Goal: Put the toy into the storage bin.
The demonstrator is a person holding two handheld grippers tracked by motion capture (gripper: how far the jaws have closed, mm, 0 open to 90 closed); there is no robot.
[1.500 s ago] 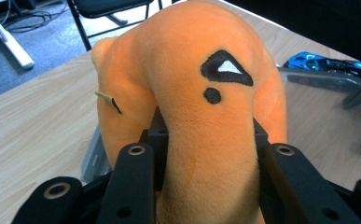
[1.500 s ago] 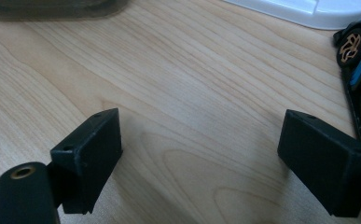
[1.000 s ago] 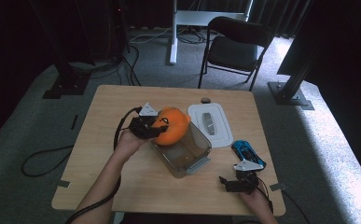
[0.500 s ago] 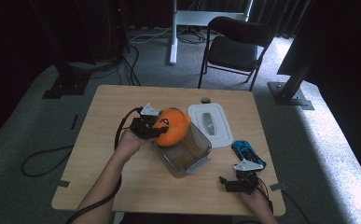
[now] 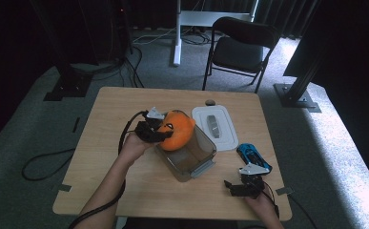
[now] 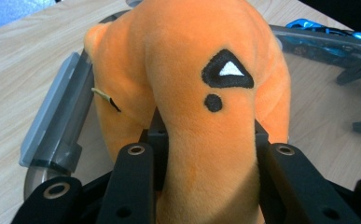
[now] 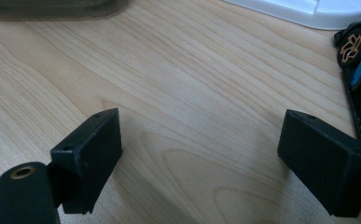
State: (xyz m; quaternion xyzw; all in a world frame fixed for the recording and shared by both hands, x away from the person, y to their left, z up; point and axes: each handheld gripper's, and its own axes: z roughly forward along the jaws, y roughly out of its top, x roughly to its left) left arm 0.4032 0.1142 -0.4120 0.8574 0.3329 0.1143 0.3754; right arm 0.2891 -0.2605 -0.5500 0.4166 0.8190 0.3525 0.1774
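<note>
High view: left tongs (image 5: pixel 159 131) clamp orange plush (image 5: pixel 178 130) lengthwise over bin (image 5: pixel 196 160); right tongs (image 5: pixel 235 187) wide.

A light wood-grain desk (image 5: pixel 106 143) stands on grey carpet (image 5: pixel 29 129). Behind it a black folding chair (image 5: pixel 241 50) faces the desk, beside the white base of another stand (image 5: pixel 206 18). Dark curtains (image 5: pixel 277 14) close off the far side. Black frame posts rise from metal foot plates on the floor at left (image 5: pixel 66 88) and right (image 5: pixel 296 95). Black cables (image 5: pixel 44 160) loop across the carpet. Bright light falls on the carpet at right (image 5: pixel 325 157); the rest of the surroundings are dim.
</note>
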